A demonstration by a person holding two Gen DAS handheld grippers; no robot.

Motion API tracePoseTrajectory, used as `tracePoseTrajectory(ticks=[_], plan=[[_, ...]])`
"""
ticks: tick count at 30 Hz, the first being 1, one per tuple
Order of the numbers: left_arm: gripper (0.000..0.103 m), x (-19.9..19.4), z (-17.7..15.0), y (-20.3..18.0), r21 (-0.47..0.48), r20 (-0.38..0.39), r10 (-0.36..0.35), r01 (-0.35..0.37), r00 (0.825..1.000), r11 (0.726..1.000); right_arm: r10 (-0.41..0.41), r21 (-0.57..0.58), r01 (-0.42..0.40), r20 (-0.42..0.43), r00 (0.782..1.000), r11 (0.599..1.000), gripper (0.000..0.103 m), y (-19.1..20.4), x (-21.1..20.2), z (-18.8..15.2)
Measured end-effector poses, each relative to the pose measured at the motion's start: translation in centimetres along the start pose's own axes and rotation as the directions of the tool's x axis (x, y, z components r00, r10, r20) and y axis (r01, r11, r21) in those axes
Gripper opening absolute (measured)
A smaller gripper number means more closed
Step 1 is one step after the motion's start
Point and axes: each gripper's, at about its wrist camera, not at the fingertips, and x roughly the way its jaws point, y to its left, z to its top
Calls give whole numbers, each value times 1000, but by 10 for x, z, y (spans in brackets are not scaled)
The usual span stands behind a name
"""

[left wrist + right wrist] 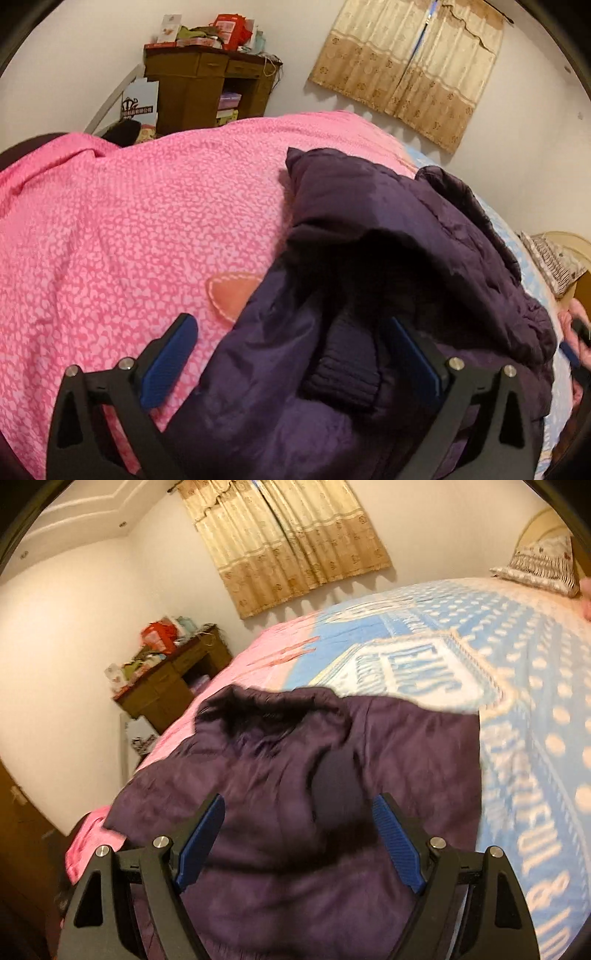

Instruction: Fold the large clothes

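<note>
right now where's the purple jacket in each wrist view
Left wrist: the purple jacket fills the lower right, lying on the pink blanket.
Right wrist: the jacket fills the lower centre, between the open fingers.
Shared landmark: the beige curtain on the back wall.

I count one big purple coat (388, 229) lying on one bed (535, 686), and the bed has two covers, one pink cover (147, 221) and one blue cover with white dots (554, 738). There are two tools, the left tool (291, 343) and the right tool (299, 823), and each tool has two blue fingers (201, 843). I also see one pillow (543, 566) at the head of the bed, one brown bench (210, 88) by the wall, and one pair of tan curtains (288, 535).
</note>
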Motion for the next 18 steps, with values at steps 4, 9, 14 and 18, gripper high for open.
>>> tracePoseTrajectory(ticks=[4, 9, 14, 18], plan=[[103, -6, -6, 3, -11, 14, -19, 19, 1000, 1000, -94, -24, 91, -166, 982, 996, 83, 2, 60, 8], [103, -8, -8, 4, -12, 18, -20, 20, 1000, 1000, -144, -209, 102, -194, 970, 972, 38, 37, 85, -10], [103, -7, -9, 9, -14, 20, -20, 21, 1000, 1000, -187, -340, 184, 23, 982, 922, 34, 68, 43, 13], [103, -7, -10, 11, -12, 19, -17, 17, 1000, 1000, -235, -269, 278, 180, 955, 922, 34, 47, 5, 46]])
